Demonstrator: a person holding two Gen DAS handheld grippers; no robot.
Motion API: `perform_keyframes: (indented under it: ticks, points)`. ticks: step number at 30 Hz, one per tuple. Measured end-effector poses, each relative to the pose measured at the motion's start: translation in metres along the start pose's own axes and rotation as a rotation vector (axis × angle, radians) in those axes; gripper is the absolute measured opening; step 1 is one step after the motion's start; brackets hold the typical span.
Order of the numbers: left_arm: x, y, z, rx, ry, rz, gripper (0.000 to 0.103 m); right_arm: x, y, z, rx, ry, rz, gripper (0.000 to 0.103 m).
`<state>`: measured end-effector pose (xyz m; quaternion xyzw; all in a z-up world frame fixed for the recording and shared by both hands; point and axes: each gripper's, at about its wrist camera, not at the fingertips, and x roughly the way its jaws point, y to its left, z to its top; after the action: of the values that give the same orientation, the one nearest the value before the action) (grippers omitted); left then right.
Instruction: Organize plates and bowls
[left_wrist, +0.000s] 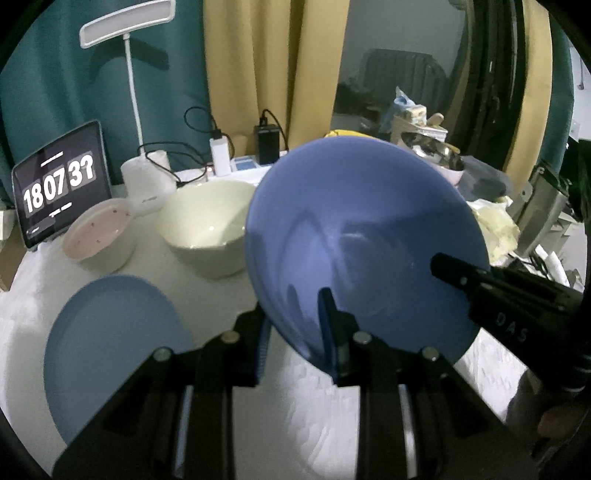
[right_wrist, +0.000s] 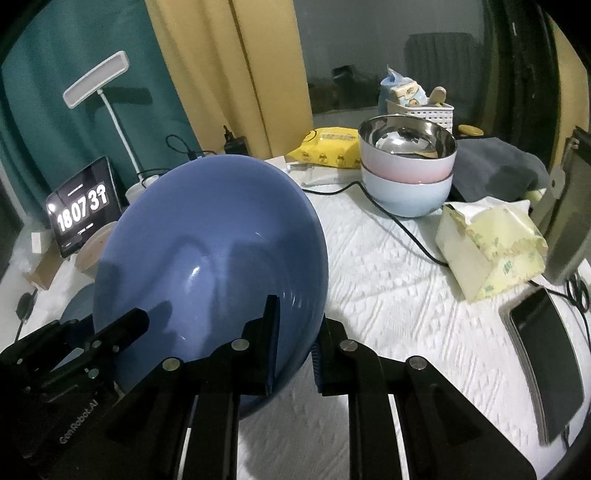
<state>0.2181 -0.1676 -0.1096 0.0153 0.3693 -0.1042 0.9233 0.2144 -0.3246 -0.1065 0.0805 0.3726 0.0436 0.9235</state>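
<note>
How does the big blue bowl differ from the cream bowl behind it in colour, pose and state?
The blue bowl is deep blue; the cream bowl is pale off-white. The blue bowl is tilted and lifted, clamped at its rim by the left gripper and right gripper; the cream bowl sits upright on the table, untouched. Both look empty.

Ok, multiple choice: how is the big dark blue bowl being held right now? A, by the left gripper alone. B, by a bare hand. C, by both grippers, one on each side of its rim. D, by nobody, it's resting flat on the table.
C: the blue bowl is tilted up off the white table, with the left gripper and the right gripper each clamped on its rim at opposite sides.
</note>
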Motion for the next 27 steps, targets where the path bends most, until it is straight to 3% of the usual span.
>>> perform_keyframes:
  ticks: [27]
  points:
    - [-0.044, 0.027, -0.059, -0.035, 0.061, -0.017, 0.027, -0.034, 0.033, -0.055, 0.015, 0.083, 0.008, 0.018]
